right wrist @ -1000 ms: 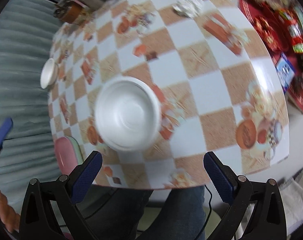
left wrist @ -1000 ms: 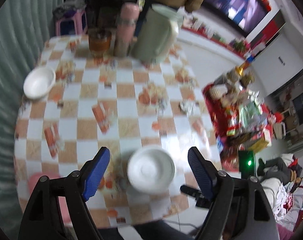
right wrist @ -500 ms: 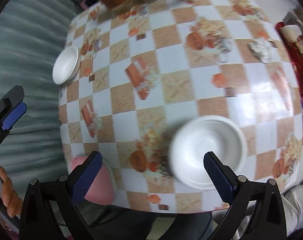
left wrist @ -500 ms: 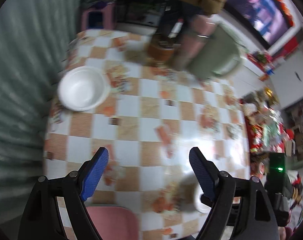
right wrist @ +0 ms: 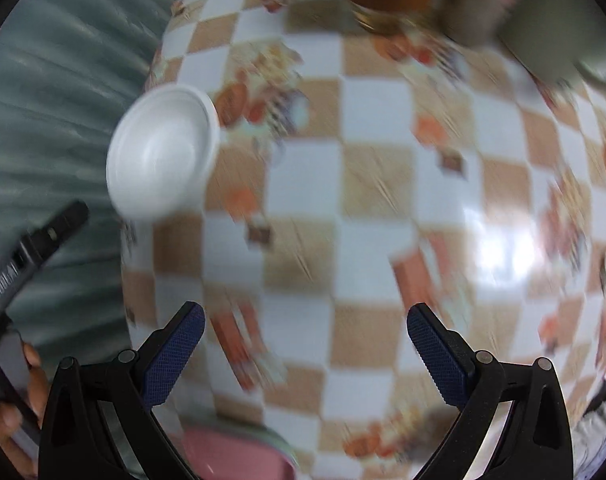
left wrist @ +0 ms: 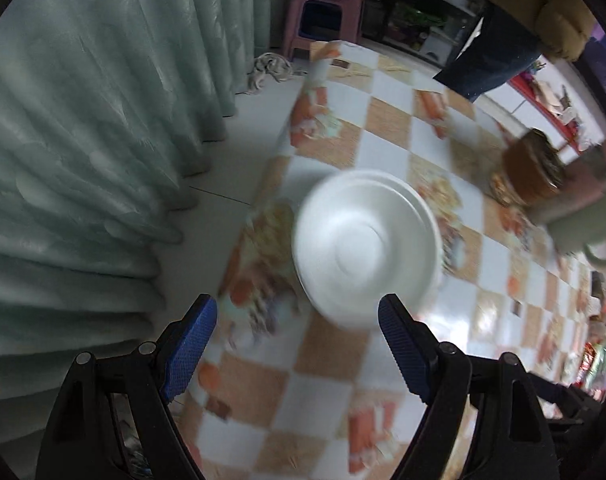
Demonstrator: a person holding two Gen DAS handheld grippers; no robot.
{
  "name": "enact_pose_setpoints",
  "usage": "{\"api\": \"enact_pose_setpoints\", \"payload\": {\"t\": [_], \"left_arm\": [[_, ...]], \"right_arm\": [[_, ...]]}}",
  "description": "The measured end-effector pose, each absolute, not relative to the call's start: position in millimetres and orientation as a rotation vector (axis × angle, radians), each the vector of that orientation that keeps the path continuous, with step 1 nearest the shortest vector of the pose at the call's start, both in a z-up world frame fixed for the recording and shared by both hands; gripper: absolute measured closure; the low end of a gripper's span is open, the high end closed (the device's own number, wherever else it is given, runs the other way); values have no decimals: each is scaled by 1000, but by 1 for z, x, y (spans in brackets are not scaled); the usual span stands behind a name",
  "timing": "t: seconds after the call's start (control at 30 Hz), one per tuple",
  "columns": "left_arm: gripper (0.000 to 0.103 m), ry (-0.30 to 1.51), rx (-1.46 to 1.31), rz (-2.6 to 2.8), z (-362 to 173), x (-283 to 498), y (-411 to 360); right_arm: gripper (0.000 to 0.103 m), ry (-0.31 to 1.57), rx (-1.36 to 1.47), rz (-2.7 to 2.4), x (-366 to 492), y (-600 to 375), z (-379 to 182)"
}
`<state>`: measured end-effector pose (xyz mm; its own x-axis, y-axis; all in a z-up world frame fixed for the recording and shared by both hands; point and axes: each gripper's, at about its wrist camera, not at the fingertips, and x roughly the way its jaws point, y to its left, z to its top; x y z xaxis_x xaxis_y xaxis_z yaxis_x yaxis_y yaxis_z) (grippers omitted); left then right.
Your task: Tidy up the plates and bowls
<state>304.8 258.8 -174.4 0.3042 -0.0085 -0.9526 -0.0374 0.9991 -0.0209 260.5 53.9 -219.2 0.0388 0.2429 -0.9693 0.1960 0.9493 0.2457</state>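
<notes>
**Both claws wide, white bowl sits near table edge**

I've got the L gripper (left wrist: 297,344) spread wide w/ nothing between its blue pads; the white bowl (left wrist: 367,246) sits on the checkered tablecloth (left wrist: 387,136) just ahead of it, close to the edge by the green curtain (left wrist: 83,140). Views are motion-blurred. R gripper (right wrist: 305,350) is also fully spread and holds nothing, over bare cloth; from its cam the bowl is well off to the upper left. A brown jar (left wrist: 531,174) stands at the far side.
</notes>
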Motion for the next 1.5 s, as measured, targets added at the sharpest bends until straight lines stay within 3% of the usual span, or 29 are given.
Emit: {"api": "enact_pose_setpoints", "payload": {"t": [0.53, 0.6, 0.63, 0.7, 0.77, 0.8, 0.83, 0.87, 1.5], "left_arm": [[18, 1376, 114, -10, -254, 375, 258], [21, 1387, 109, -44, -259, 374, 256], [26, 1399, 106, -65, -260, 373, 254], [30, 1410, 123, -77, -262, 372, 247], [36, 1401, 140, -93, -261, 371, 242], [39, 1398, 153, -101, -259, 369, 238], [51, 1395, 165, -121, -257, 366, 232], [67, 1399, 171, -144, -256, 364, 226], [66, 1523, 320, -336, -272, 178, 125]], "right_arm": [[2, 1552, 304, 12, 350, 99, -282], [11, 1552, 315, 26, 349, 102, -285], [28, 1562, 307, 39, 348, 105, -287], [40, 1541, 266, 76, 350, 115, -284], [64, 1539, 250, 138, 350, 124, -283], [69, 1545, 261, 155, 349, 126, -284], [78, 1553, 286, 170, 348, 127, -284], [79, 1560, 307, 169, 346, 126, -285], [79, 1719, 491, 85, 144, 63, -297]]}}
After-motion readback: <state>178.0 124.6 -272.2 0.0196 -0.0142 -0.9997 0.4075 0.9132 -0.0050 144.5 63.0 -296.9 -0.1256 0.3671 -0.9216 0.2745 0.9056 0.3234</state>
